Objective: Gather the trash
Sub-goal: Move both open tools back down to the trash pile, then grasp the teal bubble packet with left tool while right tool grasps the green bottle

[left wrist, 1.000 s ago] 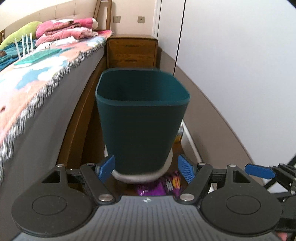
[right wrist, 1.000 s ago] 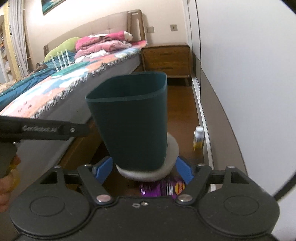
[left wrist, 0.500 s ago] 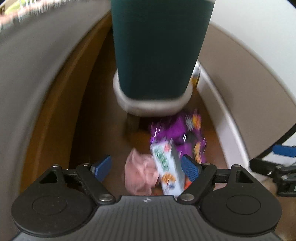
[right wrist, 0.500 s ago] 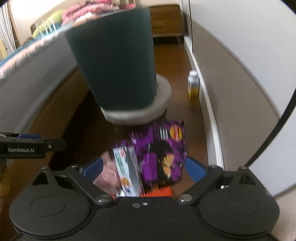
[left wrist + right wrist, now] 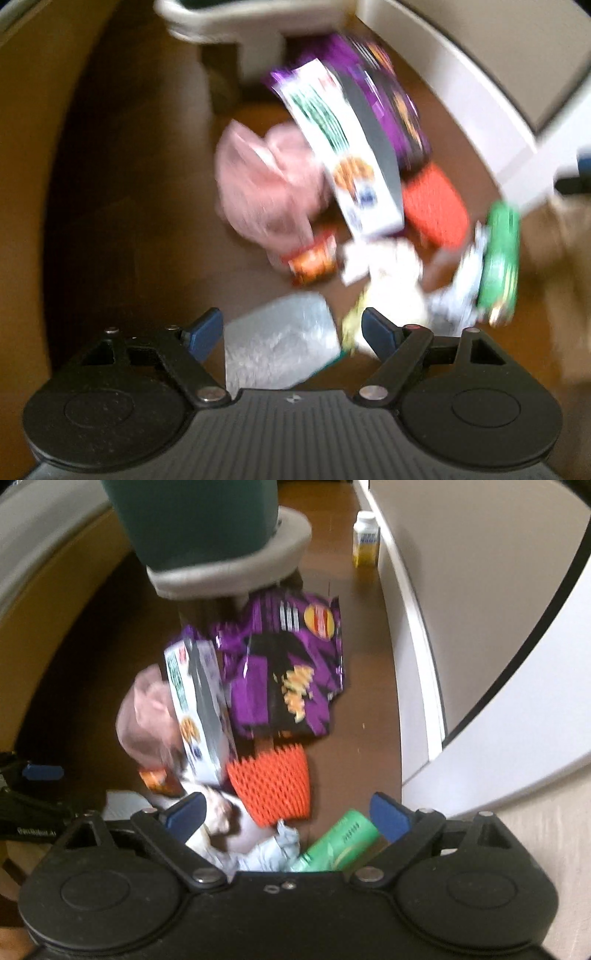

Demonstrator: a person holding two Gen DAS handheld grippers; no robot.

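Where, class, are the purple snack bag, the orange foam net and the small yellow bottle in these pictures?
purple snack bag [image 5: 288,672]: right wrist view, middle of its printed front.
orange foam net [image 5: 271,784]: right wrist view, centre of the mesh.
small yellow bottle [image 5: 365,541]: right wrist view, on its label, beside the baseboard.

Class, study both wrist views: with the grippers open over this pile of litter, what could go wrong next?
1. The white printed carton leans on the pink crumpled bag; grabbing either may topple it.
2. The dark green bin sits raised on a grey round stool; a bump could tip it.
3. The small yellow bottle stands apart by the wall, easily missed.
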